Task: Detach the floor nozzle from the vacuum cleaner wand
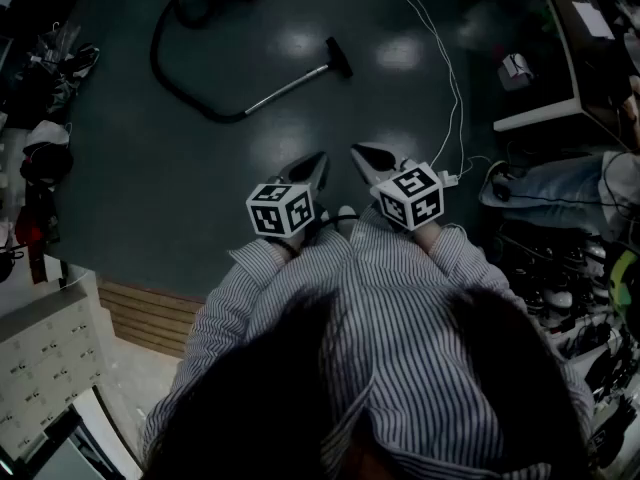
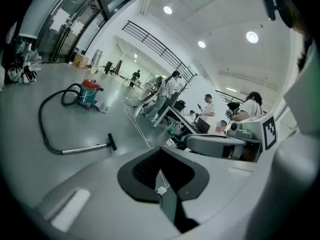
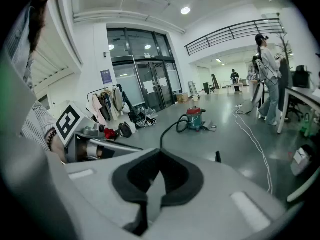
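**Left gripper** [image 1: 315, 163]: jaws shut, nothing between them. It is held at the person's front, well short of the floor nozzle [image 1: 339, 57].

**Right gripper** [image 1: 365, 156]: jaws likewise closed and empty, just beside the left one and equally far from the nozzle.

**Task item:** the nozzle lies on the floor, still fitted to the wand [image 1: 288, 88], which runs left of it into the hose [image 1: 175, 78].

**Risks, left to right**
- Hose: its loop left of the nozzle could drag or spring if the wand is pulled.
- Wand: if it is not held, a tug on the nozzle would likely slide the whole assembly rather than part the joint.
- White cable [image 1: 450, 78]: it lies right of the nozzle and may snag a foot or gripper.

**Hard to make out**
- The canister beyond the nozzle is cut off at the head view's top edge.
- The nozzle-to-wand joint is too small to read any latch.
- In the right gripper view the wand is hidden behind the gripper body.
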Motion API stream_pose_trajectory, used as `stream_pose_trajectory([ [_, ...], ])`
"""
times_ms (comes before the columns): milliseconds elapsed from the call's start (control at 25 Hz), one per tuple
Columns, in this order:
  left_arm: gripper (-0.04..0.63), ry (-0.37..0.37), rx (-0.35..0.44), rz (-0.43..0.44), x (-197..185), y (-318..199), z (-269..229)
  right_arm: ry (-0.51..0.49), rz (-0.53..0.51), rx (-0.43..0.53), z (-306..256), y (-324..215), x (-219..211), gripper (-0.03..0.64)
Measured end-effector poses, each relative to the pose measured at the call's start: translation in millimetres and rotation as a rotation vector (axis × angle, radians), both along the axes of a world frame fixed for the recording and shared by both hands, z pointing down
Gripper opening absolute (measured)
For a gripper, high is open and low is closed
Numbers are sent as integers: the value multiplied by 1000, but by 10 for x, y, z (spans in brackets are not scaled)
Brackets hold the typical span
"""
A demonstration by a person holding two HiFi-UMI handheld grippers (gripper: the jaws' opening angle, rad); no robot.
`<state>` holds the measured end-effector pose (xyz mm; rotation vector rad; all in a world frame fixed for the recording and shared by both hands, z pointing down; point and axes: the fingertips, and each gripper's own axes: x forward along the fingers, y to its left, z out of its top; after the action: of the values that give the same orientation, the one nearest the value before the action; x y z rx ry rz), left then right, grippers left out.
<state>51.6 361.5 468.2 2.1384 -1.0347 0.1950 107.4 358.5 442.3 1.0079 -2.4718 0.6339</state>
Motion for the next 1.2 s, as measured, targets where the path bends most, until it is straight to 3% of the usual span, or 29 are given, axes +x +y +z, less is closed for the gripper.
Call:
stream_pose_trajectory([
  [320, 3, -14, -6, 26, 175, 58, 45, -2, -9, -4, 69, 107, 124, 0],
  [880, 3, 8, -7, -12, 226, -116, 42, -55, 6, -11, 34, -84, 253, 0],
  [1200, 3, 4, 28, 12, 566, -271, 127, -77, 30, -54, 178, -309, 544, 0],
])
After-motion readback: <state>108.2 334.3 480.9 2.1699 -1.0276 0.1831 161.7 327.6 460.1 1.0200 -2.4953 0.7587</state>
